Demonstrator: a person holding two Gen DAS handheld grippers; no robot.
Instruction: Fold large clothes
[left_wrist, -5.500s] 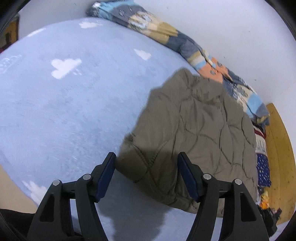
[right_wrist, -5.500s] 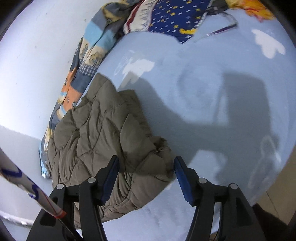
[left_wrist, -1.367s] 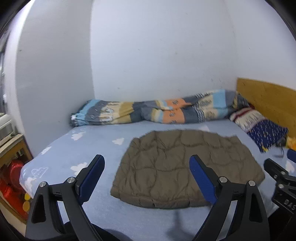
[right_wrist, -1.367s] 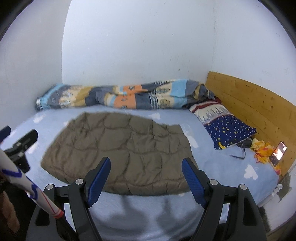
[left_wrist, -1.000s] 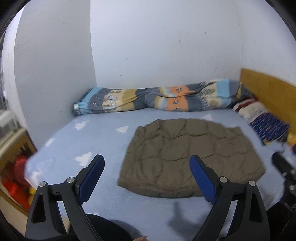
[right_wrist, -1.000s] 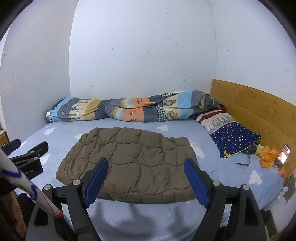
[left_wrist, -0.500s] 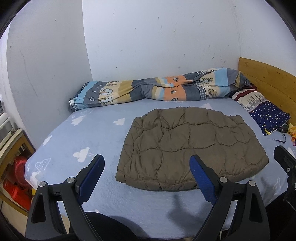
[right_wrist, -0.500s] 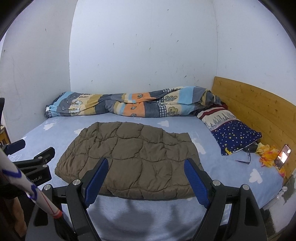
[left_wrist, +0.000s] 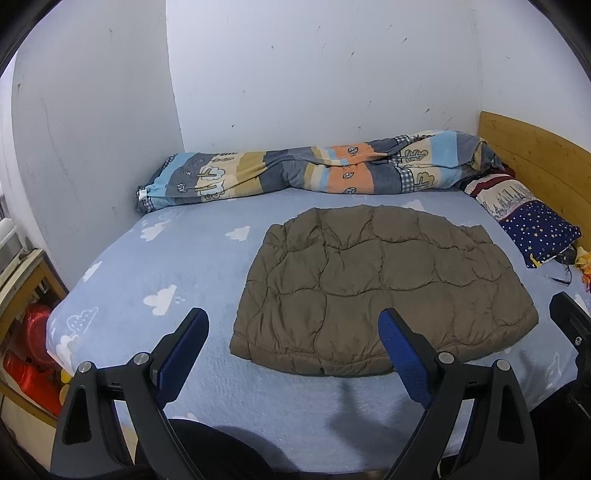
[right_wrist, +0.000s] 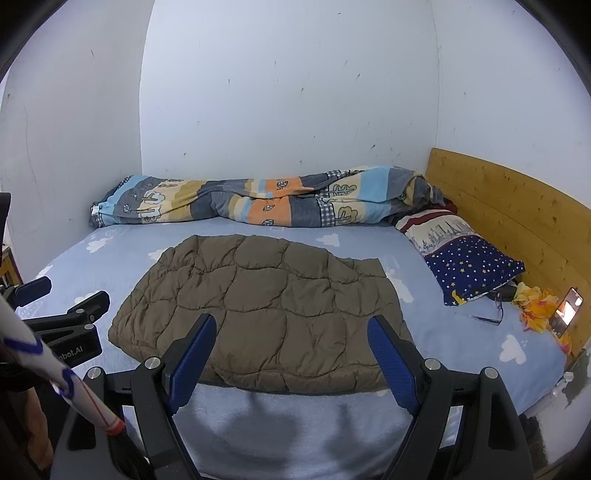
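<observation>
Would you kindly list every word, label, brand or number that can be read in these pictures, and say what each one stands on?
"obot.AI": white letters on the black body of the left gripper, seen from the right wrist; the start of the word is cut off.
Phone screen by the headboard: lit, too small to read.
White tag on the end of the striped quilt: too small to read.
Brown quilted jacket: no text visible.

One quilted brown jacket (right_wrist: 266, 306) lies folded at the bed's centre. One patchwork duvet (right_wrist: 258, 201) sits at twelve o'clock, two pillows (right_wrist: 469, 262) at two o'clock, one lit phone (right_wrist: 567, 312) at three o'clock.
</observation>
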